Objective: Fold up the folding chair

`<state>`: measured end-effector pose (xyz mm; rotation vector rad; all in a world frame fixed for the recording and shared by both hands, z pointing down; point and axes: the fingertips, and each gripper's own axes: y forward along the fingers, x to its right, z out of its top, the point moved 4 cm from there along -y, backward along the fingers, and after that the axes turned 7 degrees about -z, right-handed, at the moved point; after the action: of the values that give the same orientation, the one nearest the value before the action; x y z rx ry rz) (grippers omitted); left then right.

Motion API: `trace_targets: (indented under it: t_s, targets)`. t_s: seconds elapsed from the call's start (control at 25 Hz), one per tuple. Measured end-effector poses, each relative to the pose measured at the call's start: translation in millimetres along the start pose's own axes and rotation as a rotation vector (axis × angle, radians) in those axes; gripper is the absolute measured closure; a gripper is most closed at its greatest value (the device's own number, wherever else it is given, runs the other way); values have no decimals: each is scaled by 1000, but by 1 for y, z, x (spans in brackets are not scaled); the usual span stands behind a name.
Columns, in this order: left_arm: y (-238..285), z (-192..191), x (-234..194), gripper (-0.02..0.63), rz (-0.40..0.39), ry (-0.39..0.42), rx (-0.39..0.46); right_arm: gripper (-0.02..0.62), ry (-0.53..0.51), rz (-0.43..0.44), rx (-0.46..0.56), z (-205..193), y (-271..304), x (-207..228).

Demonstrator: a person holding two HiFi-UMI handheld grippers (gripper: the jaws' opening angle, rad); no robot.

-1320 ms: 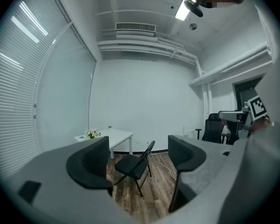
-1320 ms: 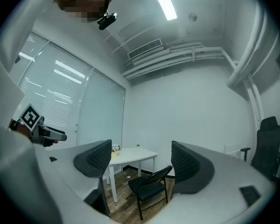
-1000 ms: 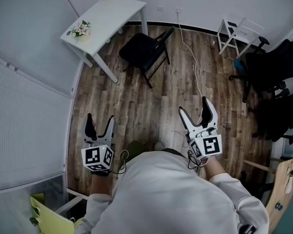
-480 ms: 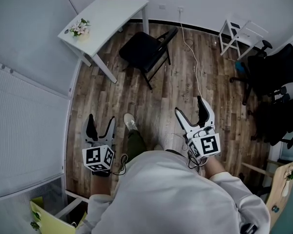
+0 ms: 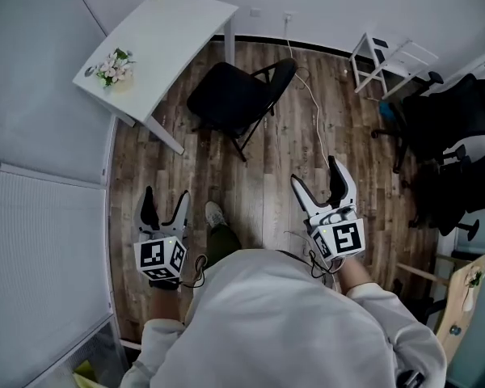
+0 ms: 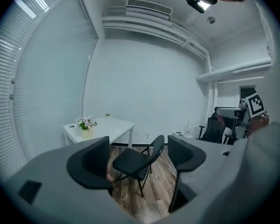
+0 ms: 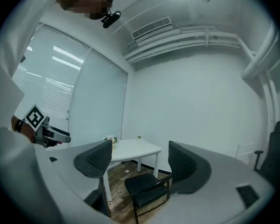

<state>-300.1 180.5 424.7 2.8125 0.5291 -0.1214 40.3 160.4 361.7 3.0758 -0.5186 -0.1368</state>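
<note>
Head view. Black folding chair point(image 5: 230, 99) stands unfolded at upper centre of the frame on the wood floor point(image 5: 250, 186), beside the white table point(image 5: 174, 35). Left gripper point(image 5: 166, 203), lower left, and right gripper point(image 5: 314, 176), right of centre: jaws apart, empty, both well apart from the chair.

The wood-plank floor point(image 5: 250, 180) carried a black folding chair point(image 5: 230, 97), standing open at the far side, just beside a white table point(image 5: 174, 31) at the far left. A pot of flowers point(image 5: 111, 66) sat near the table's left end. A white cable point(image 5: 316, 132) trailed along the floor right of the chair, and black office chairs point(image 5: 453, 128) stood at the right.
</note>
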Motion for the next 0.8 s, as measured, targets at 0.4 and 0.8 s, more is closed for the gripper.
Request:
trace_targets:
  t_s: [0.4,0.8]
  targets:
    - [114,31,-85,213,-201,50,-60,212,-4,-181,-32,14,91,-14]
    - [177,35,-92,213,-290,55,-108,212,6,-277,-57,8,115,7]
